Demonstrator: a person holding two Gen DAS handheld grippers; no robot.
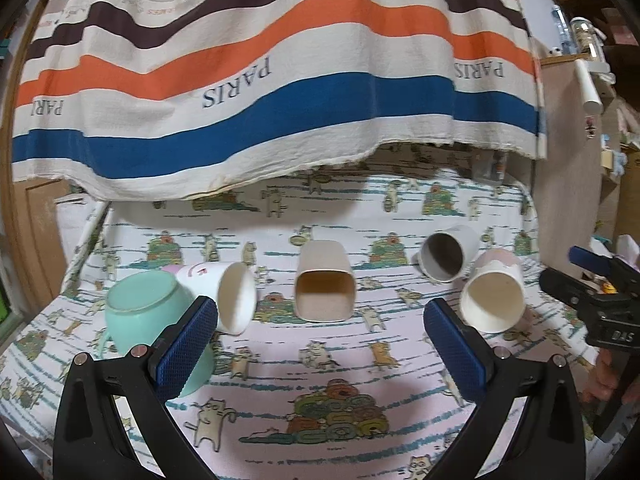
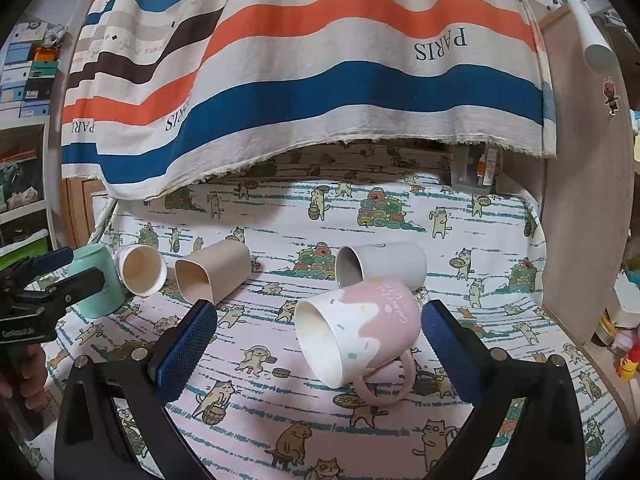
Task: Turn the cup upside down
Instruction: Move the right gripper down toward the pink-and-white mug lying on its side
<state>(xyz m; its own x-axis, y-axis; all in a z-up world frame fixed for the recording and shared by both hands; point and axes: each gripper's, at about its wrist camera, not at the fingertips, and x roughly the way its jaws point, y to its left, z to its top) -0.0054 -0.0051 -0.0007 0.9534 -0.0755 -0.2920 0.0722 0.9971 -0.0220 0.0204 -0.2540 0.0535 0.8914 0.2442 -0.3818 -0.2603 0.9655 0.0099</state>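
Observation:
Several cups sit in a row on the cat-print cloth. A mint green cup (image 1: 144,304) stands upside down at the left; it also shows in the right wrist view (image 2: 98,284). A white cup (image 1: 228,296), a beige square cup (image 1: 325,284), a grey cup (image 1: 446,254) and a pink-and-white mug (image 2: 360,324) lie on their sides. My left gripper (image 1: 320,344) is open and empty, in front of the beige cup. My right gripper (image 2: 320,344) is open, with the pink mug lying between its fingers, untouched.
A striped "PARIS" cloth (image 1: 280,80) hangs behind the row, over the back of the surface. A wooden panel (image 2: 580,200) stands at the right edge. Shelves with boxes (image 2: 24,72) are at the far left.

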